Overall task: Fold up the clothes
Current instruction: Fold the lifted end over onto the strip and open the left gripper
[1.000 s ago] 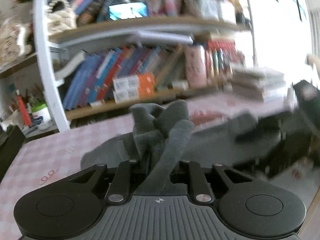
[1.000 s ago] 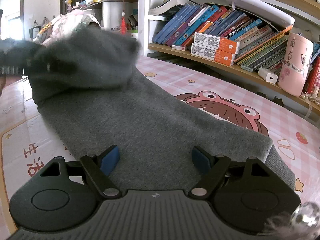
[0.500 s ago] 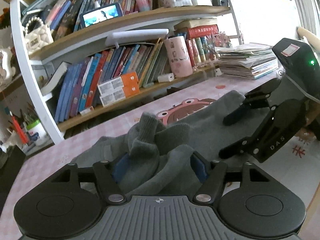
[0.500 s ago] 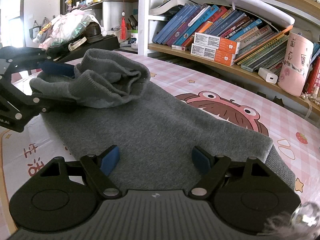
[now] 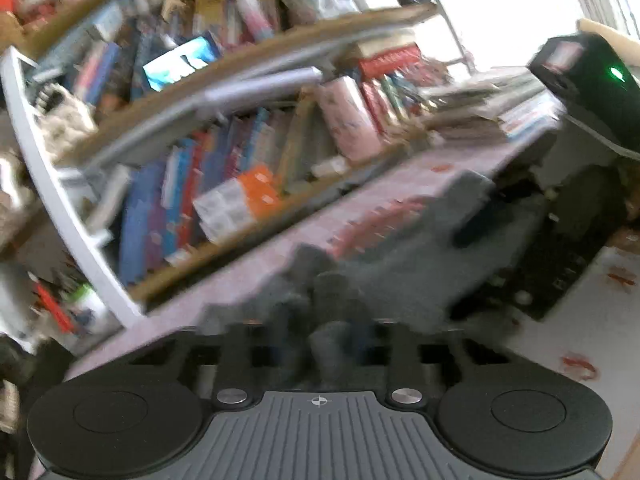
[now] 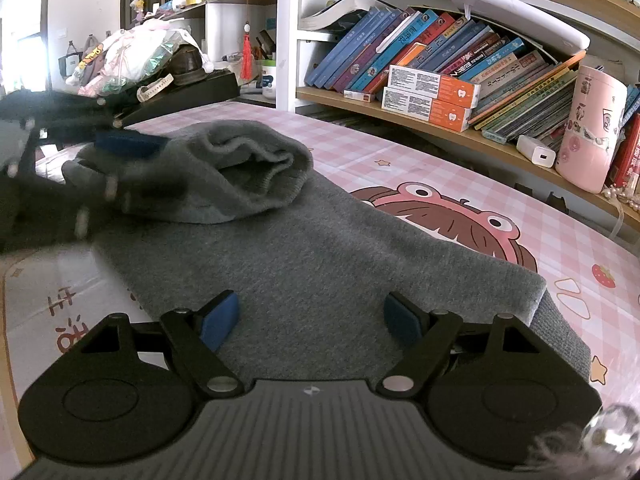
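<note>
A grey sweater (image 6: pixel 320 256) lies partly folded on the pink table (image 6: pixel 500 196), smooth under the wide-open right gripper (image 6: pixel 312 320). Its bunched far end (image 6: pixel 240 168) sits by the blurred left gripper (image 5: pixel 320 336), whose grip I cannot tell. Tidying that end looks left.

tablecloth (image 6: pixel 60 320): red character 生 | book spines (image 6: pixel 500 68): print too small to read

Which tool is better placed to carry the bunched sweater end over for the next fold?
Probably the left tool: its jaws sit around the bunched end of the grey sweater. The right tool is open over the flat part, gripping nothing.
</note>
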